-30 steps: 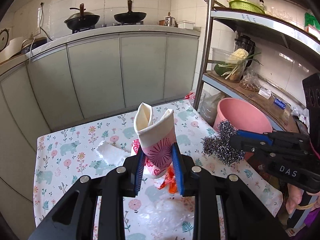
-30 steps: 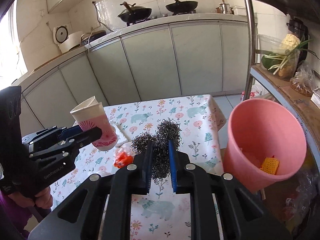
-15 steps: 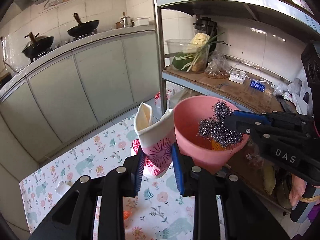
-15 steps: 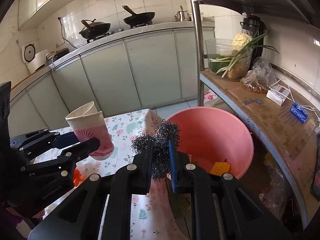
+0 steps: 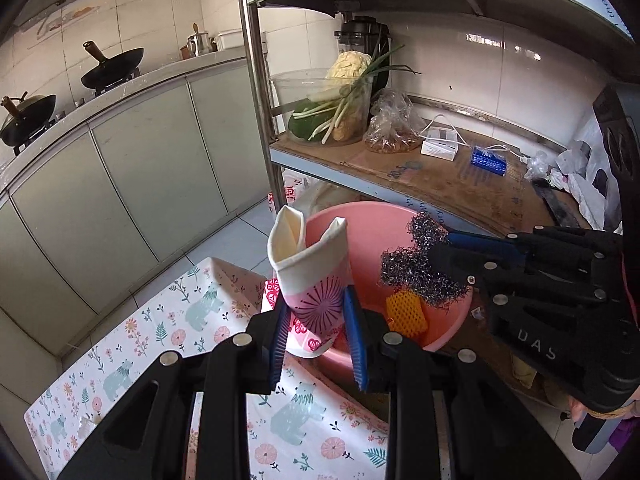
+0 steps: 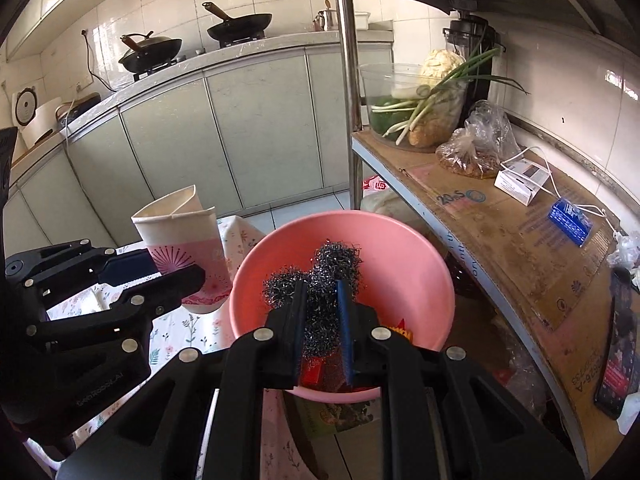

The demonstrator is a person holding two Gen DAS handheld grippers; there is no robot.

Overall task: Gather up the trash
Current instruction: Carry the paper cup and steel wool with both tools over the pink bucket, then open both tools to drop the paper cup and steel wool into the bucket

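Right gripper (image 6: 320,312) clamps the steel wool (image 6: 316,276) right over the pink bucket (image 6: 400,248); left gripper (image 5: 316,320) pinches the paper cup (image 5: 308,268) at the bucket's nine o'clock rim.

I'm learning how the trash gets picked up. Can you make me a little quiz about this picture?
1. True or false: the left tool is shut on a crumpled paper cup.
2. What does the right tool hold? A) a banana peel B) a steel wool scrubber C) a spoon
3. Fill in: the scrubber hangs above the pink ____.

Key
1. True. The pads squeeze the cup's lower part.
2. B. The scrubber is pinched between the pads.
3. Bucket. An orange foam net already lies inside it.
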